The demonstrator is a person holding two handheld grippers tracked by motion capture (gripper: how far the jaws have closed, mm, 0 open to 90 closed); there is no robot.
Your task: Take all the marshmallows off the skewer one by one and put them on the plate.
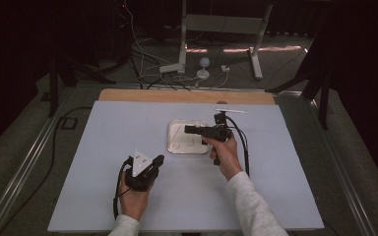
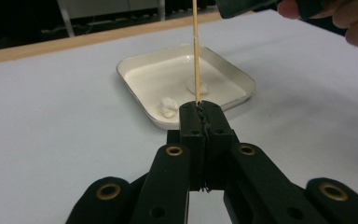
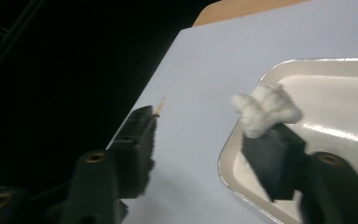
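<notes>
White table (image 1: 103, 147), unmarked tray (image 1: 173, 129); left claw (image 2: 200, 108) pinches a skewer (image 2: 196, 51).

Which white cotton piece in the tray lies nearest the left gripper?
The cotton piece by the tray's near rim, left of the skewer; the other sits behind it.

1. No writing, label, brand, number or sign can be read anywhere in these views.
2. The pale desk (image 1: 128, 147) bears no print that I can make out.
3. The white tray (image 2: 135, 100) is plain along its rim and walls, with no mark to read.
4. The black jaws in both gripper views carry brass-ringed holes but no lettering.
5. The grey three-cornered plate (image 1: 140, 163) on the left gripper shows a few small dots; they are too small to tell as characters.
6. The stands and cables on the floor beyond the desk are too dim and distant to show any text.
</notes>
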